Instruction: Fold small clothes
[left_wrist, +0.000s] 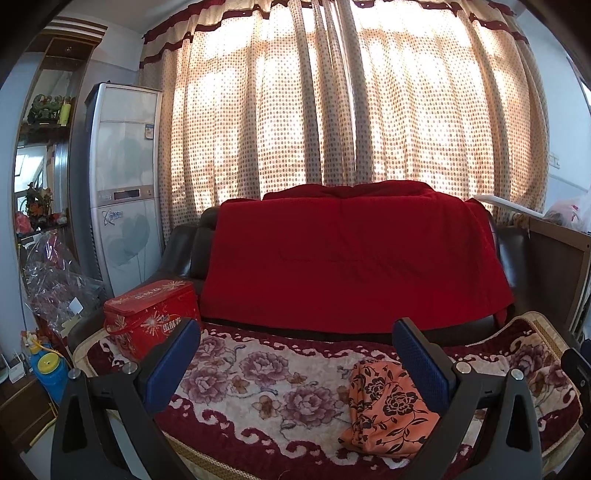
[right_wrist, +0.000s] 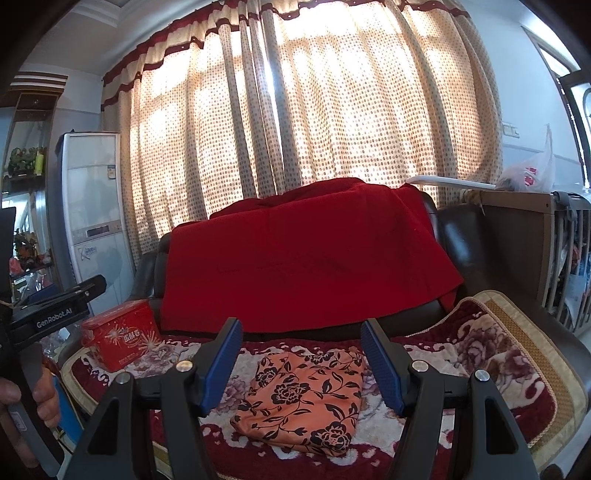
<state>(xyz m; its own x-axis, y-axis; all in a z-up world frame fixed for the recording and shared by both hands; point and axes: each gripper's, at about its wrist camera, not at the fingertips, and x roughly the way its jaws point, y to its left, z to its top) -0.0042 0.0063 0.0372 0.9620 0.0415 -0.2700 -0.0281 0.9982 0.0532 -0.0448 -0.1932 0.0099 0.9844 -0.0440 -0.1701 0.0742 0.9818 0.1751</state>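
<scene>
Orange flowered cloth (right_wrist: 301, 400) bunched on the sofa's floral seat cover (left_wrist: 258, 387), your right claw (right_wrist: 301, 363) wide and empty above it, your left claw (left_wrist: 295, 363) wide, empty, cloth by its right finger, red tin (left_wrist: 149, 317) well left, red blanket (left_wrist: 351, 258) on backrest.

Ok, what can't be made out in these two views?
- Orange garment: bunched, so its type and edges stay hidden in both views.
- Its right part, left wrist view: behind the left gripper's finger.
- Red tin: lettering too small.
- Sofa back: under the red blanket.
</scene>
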